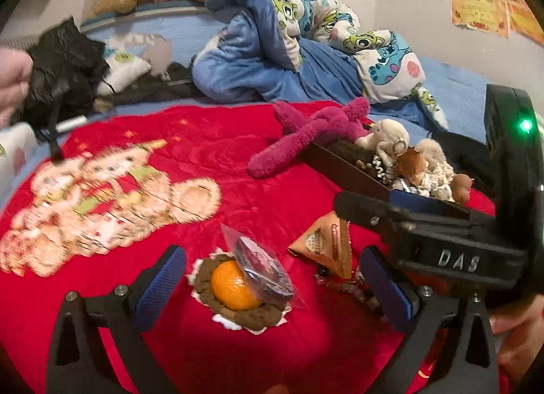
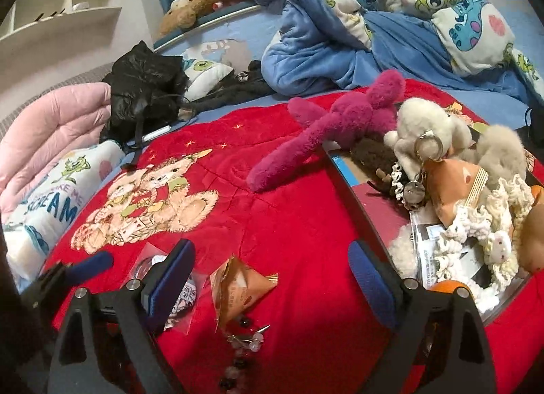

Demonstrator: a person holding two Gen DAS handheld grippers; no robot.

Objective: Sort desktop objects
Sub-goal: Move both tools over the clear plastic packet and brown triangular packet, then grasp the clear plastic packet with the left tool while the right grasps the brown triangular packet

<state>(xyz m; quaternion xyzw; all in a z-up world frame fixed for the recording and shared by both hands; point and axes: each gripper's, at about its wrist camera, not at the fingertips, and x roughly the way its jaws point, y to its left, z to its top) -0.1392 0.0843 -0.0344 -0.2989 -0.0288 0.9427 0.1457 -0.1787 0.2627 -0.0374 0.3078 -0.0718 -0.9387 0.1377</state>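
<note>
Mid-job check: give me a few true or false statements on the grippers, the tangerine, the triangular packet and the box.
1. The left gripper is open, holding nothing. True.
2. The tangerine lies inside the box. False: it rests on a brown plush coaster on the red blanket.
3. The right gripper is shut on the triangular packet. False: it is open, the packet lying between its fingers on the blanket.
4. The box already holds plush toys. True.
5. The pink plush hangs over the box's edge. True.

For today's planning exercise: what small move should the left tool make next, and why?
Probably lower the open left tool around the orange. It sits between the fingers on the red blanket, still outside the box, with a wrapped badge leaning on it.
</note>
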